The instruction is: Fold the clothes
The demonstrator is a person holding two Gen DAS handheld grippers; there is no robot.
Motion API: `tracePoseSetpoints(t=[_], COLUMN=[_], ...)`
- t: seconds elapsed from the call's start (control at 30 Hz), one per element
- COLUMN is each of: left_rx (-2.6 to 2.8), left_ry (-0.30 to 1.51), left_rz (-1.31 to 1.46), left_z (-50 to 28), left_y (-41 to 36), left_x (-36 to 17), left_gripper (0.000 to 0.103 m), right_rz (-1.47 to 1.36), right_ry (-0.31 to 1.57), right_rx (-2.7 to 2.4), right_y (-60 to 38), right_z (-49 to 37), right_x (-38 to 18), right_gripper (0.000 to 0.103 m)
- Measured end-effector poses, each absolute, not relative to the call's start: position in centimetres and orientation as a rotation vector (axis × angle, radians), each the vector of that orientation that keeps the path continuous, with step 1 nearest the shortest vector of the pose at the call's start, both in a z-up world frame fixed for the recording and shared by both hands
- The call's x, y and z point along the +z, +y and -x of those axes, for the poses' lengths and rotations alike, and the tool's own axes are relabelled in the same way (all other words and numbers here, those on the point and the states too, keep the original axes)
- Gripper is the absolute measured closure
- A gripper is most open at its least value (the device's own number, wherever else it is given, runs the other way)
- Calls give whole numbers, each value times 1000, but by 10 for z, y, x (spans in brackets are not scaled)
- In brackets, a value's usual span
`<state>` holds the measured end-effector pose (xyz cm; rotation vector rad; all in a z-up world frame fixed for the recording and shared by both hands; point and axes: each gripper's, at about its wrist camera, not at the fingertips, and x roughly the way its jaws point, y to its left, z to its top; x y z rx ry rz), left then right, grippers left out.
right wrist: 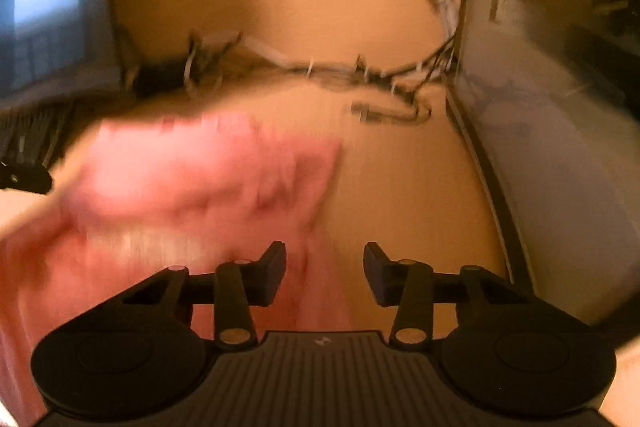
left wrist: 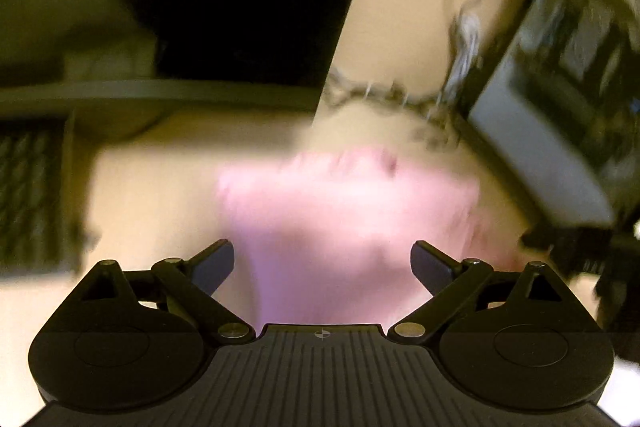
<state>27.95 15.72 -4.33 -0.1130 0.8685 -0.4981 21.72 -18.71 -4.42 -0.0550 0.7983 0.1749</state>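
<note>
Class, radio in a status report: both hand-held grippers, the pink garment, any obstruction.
Left hand-held gripper open, empty. Right hand-held gripper open, empty. Pink garment bunched on table, blurred. Cable bundle behind; nothing blocking.

Lying on the table, ahead of the left claw: the garment, bunched. Behind it, along the table's far edge, a run of cables. To the left at the table's edge, a keyboard; to the right, a monitor, tilted. From the right wrist view: garment ahead and left of the right claw, bare table ahead and right, cables behind.
</note>
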Motion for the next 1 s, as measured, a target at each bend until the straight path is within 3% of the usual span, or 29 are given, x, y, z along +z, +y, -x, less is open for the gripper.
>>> tracePoseSetpoints(t=[0.1, 0.37, 0.53, 0.7, 1.0], left_rx=[-439, -368, -366, -389, -399], left_ry=[955, 977, 914, 877, 845], left_rz=[60, 53, 21, -43, -34], left_z=[-255, -221, -218, -237, -284], left_y=[166, 159, 132, 108, 106], left_x=[-59, -69, -72, -73, -77], left_gripper=[17, 17, 19, 47, 52], right_rz=[71, 110, 215, 307, 205], right_ry=[846, 727, 668, 688, 682], right_rx=[169, 262, 360, 373, 262], right_y=[-186, -164, -126, -99, -103], right_z=[-208, -203, -224, -247, -304], right_x=[-59, -28, -32, -64, -71], right_gripper=[60, 59, 42, 43, 38])
